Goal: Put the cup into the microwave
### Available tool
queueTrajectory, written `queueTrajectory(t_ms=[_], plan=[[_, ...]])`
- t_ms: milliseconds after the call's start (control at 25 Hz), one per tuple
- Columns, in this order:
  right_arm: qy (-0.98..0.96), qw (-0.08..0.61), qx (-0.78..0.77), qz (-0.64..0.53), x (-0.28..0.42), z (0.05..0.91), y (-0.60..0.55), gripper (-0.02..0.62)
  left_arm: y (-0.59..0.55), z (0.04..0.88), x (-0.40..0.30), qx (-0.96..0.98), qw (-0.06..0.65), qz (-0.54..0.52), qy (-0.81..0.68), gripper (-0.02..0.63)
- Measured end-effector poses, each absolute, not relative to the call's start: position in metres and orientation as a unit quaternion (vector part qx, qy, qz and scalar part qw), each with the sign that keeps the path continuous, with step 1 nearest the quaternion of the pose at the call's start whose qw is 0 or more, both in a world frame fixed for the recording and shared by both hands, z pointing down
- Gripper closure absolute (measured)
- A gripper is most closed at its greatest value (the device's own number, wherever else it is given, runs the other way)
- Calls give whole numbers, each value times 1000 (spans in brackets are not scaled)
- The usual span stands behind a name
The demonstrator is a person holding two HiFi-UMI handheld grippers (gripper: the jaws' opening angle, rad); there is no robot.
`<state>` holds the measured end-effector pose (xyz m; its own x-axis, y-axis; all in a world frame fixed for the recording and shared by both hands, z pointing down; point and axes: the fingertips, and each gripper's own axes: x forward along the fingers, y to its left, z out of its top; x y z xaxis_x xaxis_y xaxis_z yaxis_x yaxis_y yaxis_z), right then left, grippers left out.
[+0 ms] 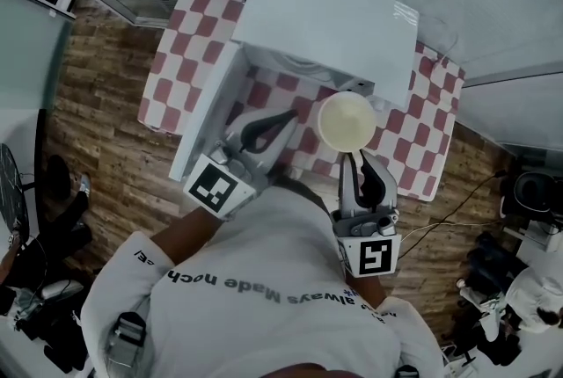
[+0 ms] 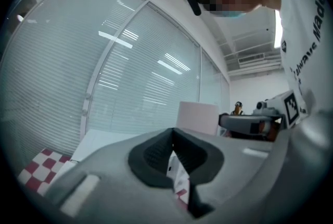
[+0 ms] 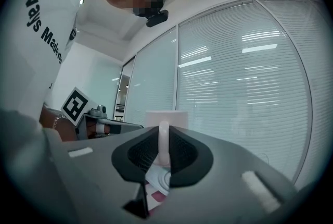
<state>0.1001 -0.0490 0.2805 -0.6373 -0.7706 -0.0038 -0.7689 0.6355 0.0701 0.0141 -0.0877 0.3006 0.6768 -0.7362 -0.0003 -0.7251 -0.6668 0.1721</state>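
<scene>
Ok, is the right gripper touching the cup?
Touching. The right gripper is shut on the cup by its handle: the right gripper view shows the pads pressed against both sides of the handle.

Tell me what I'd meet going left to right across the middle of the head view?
Open microwave door → left claw → cup, gripped from below by the right claw.
</scene>
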Motion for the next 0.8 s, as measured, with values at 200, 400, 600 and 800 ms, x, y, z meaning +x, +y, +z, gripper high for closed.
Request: queueTrajectory(t_ms=[200,400,600,800], plan=[[-901,18,434,-3,97,305,-54,558,-93,328,9,908,91,-21,-408,601],[-908,46,416,-1,91,334,-55,558,-98,355,7,907,109,-10,-408,601],[-910,55,410,8,85,359,-61,558,-103,380,4,905,124,-7,-406,601],[-908,70,413,20,81,387,-71,558,-112,402,3,905,128,-2,-406,601]])
